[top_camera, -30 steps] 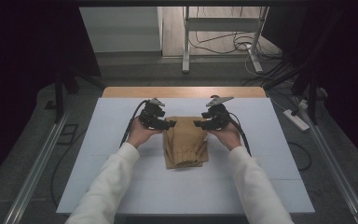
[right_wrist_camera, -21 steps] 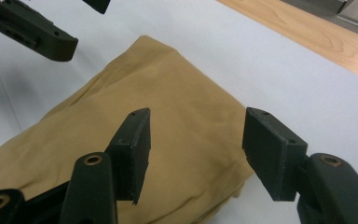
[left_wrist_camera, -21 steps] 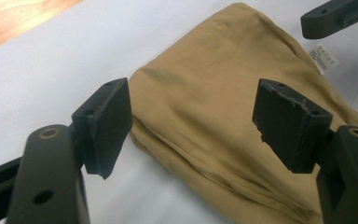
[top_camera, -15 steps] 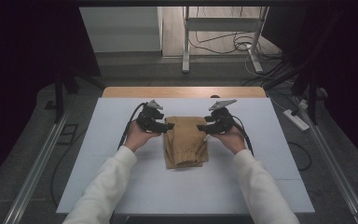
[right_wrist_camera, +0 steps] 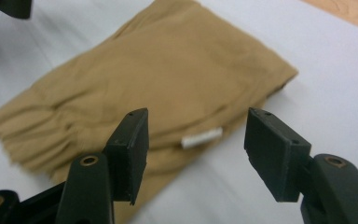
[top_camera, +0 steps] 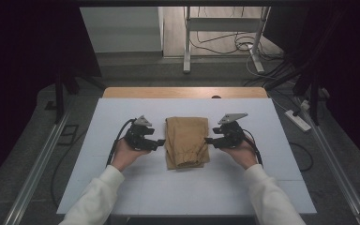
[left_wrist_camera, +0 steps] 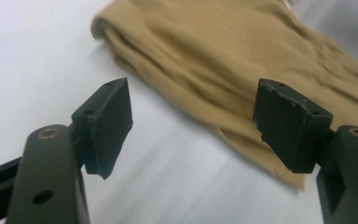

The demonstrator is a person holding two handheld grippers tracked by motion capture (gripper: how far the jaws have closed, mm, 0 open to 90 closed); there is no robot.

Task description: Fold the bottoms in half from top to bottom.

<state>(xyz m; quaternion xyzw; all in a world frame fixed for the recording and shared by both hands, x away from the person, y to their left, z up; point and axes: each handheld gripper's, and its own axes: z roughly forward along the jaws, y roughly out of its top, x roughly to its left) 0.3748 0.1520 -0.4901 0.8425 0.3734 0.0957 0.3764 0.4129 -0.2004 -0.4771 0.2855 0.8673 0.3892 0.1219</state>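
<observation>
A folded tan garment [top_camera: 186, 140] lies flat in the middle of the white table [top_camera: 122, 187]. My left gripper [top_camera: 159, 142] hovers just off its left edge, pointing at it; my right gripper [top_camera: 209, 140] faces it from the right edge. In the left gripper view the jaws of the left gripper [left_wrist_camera: 193, 121] stand open with bare table between them and the garment [left_wrist_camera: 223, 56] just beyond; they have just been opening a little. The right gripper [right_wrist_camera: 200, 149] is open too, above the garment's [right_wrist_camera: 158, 79] near edge and a small white tag [right_wrist_camera: 201, 136]. Neither touches the cloth.
A wooden strip [top_camera: 183, 92] borders the table's far edge. Behind it stand metal frame legs [top_camera: 186, 47] with cables on the floor. A white power strip [top_camera: 298, 120] lies on the floor to the right. Bare white table surrounds the garment.
Both hands have drawn back toward the person and slightly outward, from the garment's far corners to beside its middle. The garment has stayed where it was.
</observation>
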